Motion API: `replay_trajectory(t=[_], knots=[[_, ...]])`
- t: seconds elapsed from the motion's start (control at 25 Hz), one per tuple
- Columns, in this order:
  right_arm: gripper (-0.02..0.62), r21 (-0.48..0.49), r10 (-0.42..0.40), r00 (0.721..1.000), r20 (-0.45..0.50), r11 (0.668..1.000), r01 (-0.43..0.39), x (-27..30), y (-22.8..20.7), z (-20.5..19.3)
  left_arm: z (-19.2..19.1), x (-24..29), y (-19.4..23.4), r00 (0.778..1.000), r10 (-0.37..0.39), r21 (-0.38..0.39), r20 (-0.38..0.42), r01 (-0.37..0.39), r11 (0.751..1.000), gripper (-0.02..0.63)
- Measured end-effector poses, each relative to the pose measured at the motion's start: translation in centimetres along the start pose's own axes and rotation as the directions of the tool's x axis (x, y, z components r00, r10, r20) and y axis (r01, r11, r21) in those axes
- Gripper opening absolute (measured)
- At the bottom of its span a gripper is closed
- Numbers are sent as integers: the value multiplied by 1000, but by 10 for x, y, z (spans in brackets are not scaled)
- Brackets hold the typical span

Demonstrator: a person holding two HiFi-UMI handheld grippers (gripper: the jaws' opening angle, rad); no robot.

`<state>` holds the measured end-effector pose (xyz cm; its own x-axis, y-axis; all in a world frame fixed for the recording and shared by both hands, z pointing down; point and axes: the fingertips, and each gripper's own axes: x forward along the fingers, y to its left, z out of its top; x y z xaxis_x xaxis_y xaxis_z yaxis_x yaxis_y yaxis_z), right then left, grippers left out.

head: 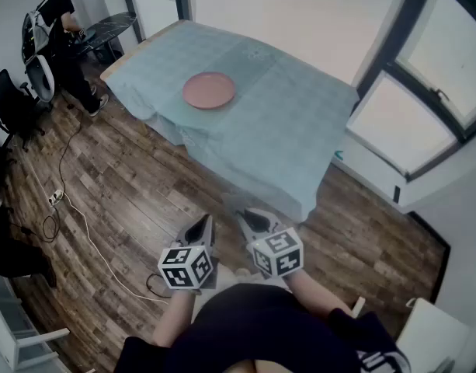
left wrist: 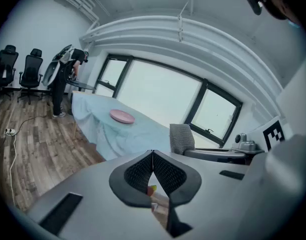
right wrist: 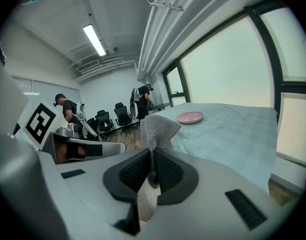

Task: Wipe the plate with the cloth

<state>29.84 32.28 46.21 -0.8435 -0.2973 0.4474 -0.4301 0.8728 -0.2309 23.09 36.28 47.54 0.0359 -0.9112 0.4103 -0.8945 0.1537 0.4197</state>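
On the table point(head: 300, 130), which is covered with a pale blue-green sheet, lies one pink plate point(head: 209, 90), alone on the cover toward the far left part and well apart from both grippers. Near the bottom of the head view the two grippers are held side by side above the wooden floor point(head: 144, 177), in front of the table's near edge. The left gripper point(head: 201, 228) has its jaws pressed together, with nothing between them. The right gripper point(head: 251, 221) is clenched on one grey knitted cloth point(right wrist: 156, 128), which stands up above the jaws in a folded point. Each gripper carries one cube: the left cube point(head: 185, 266) and the right cube point(head: 277, 253), both with black-and-white square markers that are patterns and not letters. One white cable point(head: 82, 224) runs over the floor at the left. In the right gripper view two persons stand in the background, one person point(right wrist: 67, 109) at the left and another person point(right wrist: 143, 96) close to the table's far end. Black office chairs point(left wrist: 30, 69) stand along the wall, seemingly two in the left gripper view, though the edge is dark. Some white print on the dark sleeve point(head: 377, 356) is too blurred to read.
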Motion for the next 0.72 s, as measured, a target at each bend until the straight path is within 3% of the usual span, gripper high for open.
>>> replay_trajectory(t=[0.32,0.6,0.72], knots=[[32,-2,28,1000,-4,1000,-28,-9,11,-3,0,-13,-6,999,39,11,3,-39,999,14],[34,-58,58,998,26,997,-57,-16,13,-3,-8,-12,-10,998,55,-23,15,-55,998,14],[32,-39,55,998,18,998,-55,-17,7,-4,-12,-7,-12,998,60,-36,9,-59,998,14]])
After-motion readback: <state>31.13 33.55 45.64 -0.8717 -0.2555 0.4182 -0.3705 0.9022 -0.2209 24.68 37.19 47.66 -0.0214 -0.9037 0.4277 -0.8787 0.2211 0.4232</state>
